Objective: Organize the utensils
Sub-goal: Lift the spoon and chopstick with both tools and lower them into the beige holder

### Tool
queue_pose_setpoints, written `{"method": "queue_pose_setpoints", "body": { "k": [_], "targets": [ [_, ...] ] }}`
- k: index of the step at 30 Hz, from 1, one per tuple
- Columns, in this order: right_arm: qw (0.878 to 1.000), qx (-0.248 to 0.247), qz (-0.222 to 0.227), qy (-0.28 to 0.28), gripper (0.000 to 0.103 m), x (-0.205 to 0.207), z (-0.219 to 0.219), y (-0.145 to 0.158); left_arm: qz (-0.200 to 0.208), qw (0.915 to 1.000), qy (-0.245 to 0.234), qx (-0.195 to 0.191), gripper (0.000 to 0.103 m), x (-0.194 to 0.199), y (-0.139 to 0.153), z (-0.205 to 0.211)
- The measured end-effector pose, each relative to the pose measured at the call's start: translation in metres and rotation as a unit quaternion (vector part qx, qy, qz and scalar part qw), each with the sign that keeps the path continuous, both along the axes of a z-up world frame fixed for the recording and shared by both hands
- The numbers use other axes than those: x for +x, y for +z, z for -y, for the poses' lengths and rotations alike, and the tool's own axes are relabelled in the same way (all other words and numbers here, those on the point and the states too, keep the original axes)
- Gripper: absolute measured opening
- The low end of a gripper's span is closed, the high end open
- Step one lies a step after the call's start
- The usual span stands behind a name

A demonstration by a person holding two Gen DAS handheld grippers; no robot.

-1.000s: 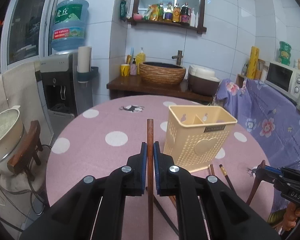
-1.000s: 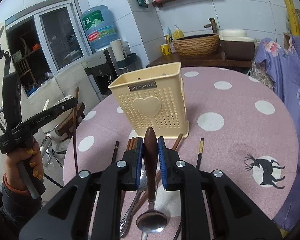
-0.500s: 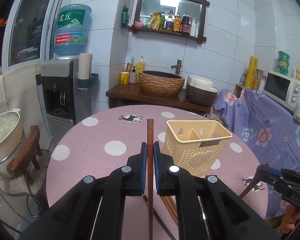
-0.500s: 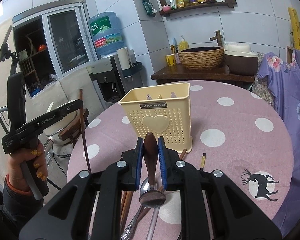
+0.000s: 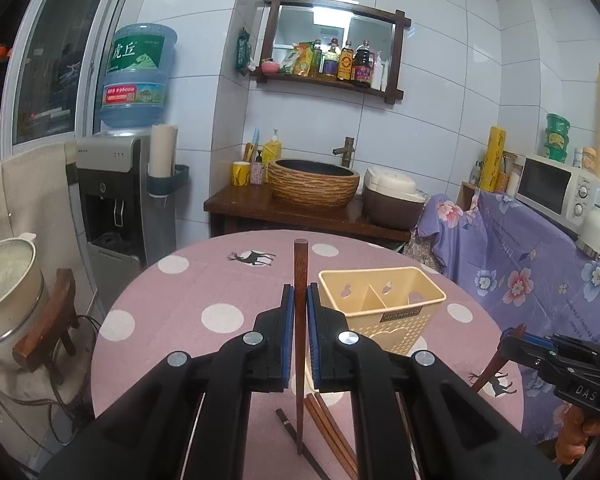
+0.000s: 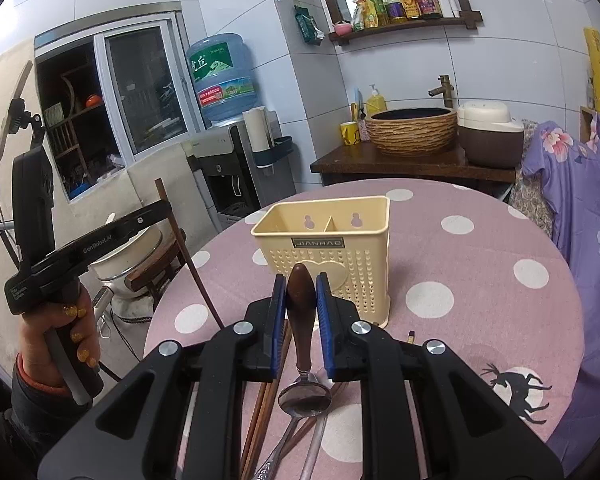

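My left gripper (image 5: 300,300) is shut on a brown wooden chopstick (image 5: 300,344), held upright above the table, left of the cream two-compartment utensil holder (image 5: 382,300). My right gripper (image 6: 301,294) is shut on the brown handle of a spoon (image 6: 302,340); its metal bowl (image 6: 305,400) hangs toward the camera. The holder (image 6: 328,248) stands just beyond it and looks empty. More chopsticks (image 5: 328,428) and metal cutlery (image 6: 284,444) lie on the pink dotted tablecloth (image 6: 480,248). The left gripper with its chopstick (image 6: 188,256) shows at the left of the right wrist view.
A round table stands before a wooden counter with a woven basin (image 5: 314,182) and a rice cooker (image 5: 394,202). A water dispenser (image 5: 116,200) and a stool with a pot (image 5: 48,324) are at left. A purple floral cloth (image 5: 520,256) and microwave (image 5: 556,188) are at right.
Both grippers have risen and pulled back from the holder, which now looks smaller and lower. The spoon has lifted off the table with the right gripper. Both stay shut.
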State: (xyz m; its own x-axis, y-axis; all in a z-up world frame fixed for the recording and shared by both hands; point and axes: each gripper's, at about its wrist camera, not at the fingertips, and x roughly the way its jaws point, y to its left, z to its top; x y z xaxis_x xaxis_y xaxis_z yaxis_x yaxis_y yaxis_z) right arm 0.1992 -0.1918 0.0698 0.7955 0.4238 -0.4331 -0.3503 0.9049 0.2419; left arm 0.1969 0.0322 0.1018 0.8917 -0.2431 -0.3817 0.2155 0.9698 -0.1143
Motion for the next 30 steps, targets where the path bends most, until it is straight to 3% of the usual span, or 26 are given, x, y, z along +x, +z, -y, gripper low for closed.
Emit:
{"method": "queue_pose_setpoints", "body": {
  "k": [8,19,23,30],
  "targets": [
    [1.000,-0.004,0.015,0.006,0.016,0.013,0.003,0.032,0.030,0.9994,-0.016,0.005,0.008,-0.001,0.031,0.004],
    [0.995,-0.003,0.089,-0.038,0.016,0.068,0.003,0.128,0.138,0.9901,-0.028,0.002,0.008,0.017,0.136,0.038],
    [0.994,-0.011,0.093,-0.057,0.016,0.092,-0.004,0.123,0.135,0.9907,-0.018,-0.001,0.008,0.042,0.132,0.054],
    [0.993,-0.042,0.072,-0.077,0.016,0.116,-0.015,0.077,0.083,0.9964,-0.018,-0.003,0.008,0.070,0.078,0.065]
  ]
}}
